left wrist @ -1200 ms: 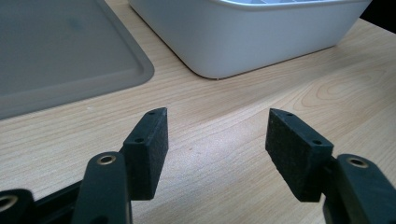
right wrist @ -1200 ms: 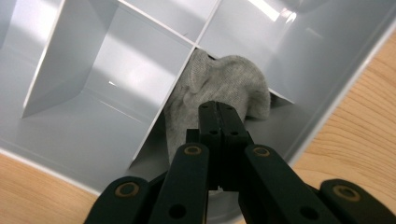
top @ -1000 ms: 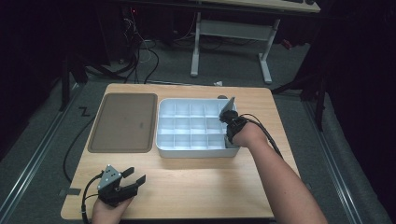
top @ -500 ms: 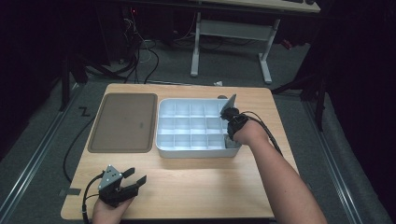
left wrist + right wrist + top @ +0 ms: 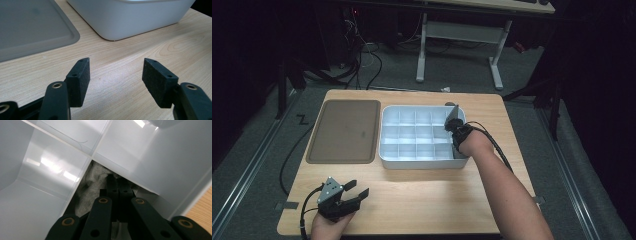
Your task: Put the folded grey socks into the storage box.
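A white box [image 5: 422, 163] split into several compartments stands mid-table. My right gripper [image 5: 449, 124] reaches down into a compartment on its right side. In the right gripper view the jaws are shut together [image 5: 117, 180], their tips pushed against a crumpled grey cloth [image 5: 91, 183] lying in that compartment between the white walls [image 5: 50, 160]. Whether any cloth is pinched between the pads I cannot tell. My left gripper [image 5: 356, 188] rests on the wood near the front left corner, open [image 5: 116, 60], with nothing between its pads.
A flat brown tray [image 5: 343, 131] lies left of the box; its edge [image 5: 37, 30] and the box's wall [image 5: 130, 17] lie ahead of the left gripper. The table's front edge is close to the left hand. A cable trails from the right wrist.
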